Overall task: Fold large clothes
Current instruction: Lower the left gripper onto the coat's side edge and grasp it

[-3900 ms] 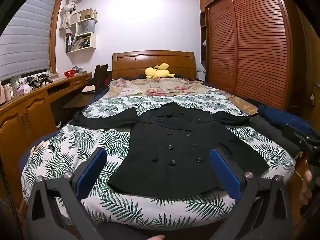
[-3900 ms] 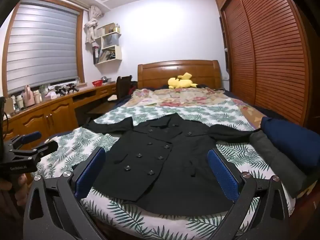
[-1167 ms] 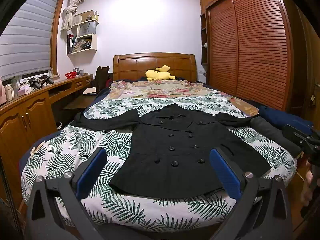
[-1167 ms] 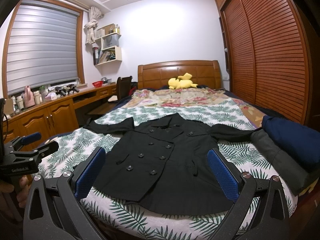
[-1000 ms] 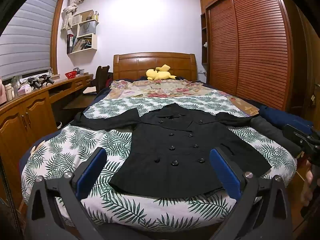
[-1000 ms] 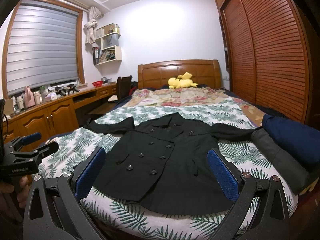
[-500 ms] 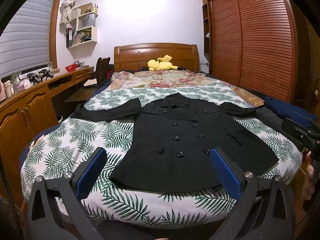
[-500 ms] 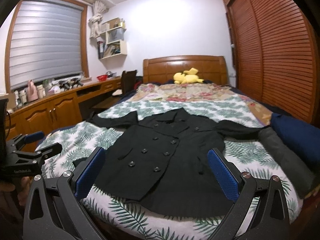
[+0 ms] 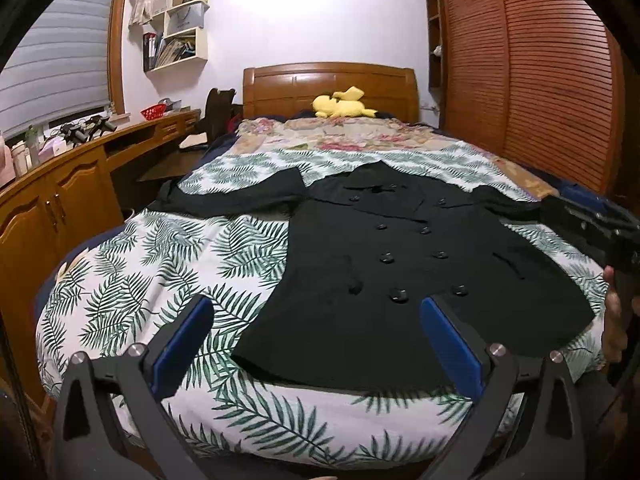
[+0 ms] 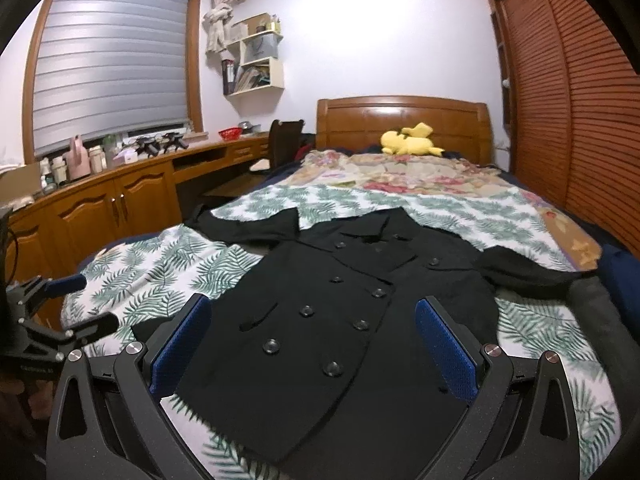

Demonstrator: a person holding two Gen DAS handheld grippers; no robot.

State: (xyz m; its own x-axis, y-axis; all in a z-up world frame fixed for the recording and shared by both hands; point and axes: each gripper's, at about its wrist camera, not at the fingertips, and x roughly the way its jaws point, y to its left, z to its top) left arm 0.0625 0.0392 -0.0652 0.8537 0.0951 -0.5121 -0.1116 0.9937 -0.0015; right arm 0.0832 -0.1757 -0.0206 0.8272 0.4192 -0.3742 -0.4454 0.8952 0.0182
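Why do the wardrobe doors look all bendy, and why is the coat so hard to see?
In both wrist views the fisheye lens curves the wardrobe doors near the frame edge and darkens the corners. The black coat shows little detail in the dim light, and the right wrist view looks slightly blurred.

**Counts in view.** You hold two grippers, the left gripper [image 9: 315, 312] and the right gripper [image 10: 313, 306]. Each has two blue-padded fingers [image 9: 180, 344], four in all. One hand [image 9: 612, 320] shows at the edge of the left wrist view. Before you is one bed [image 9: 160, 272] with one black coat [image 9: 400, 280], which has two sleeves and eight countable front buttons [image 10: 360, 325] in two columns of four. You can also count:

- one yellow plush toy [image 9: 344, 106]
- one headboard [image 9: 296, 84]
- one chair [image 10: 285, 140]
- one red basket [image 9: 153, 111]
- two folded garments, one grey [image 10: 596, 320] and one navy [image 10: 624, 276]
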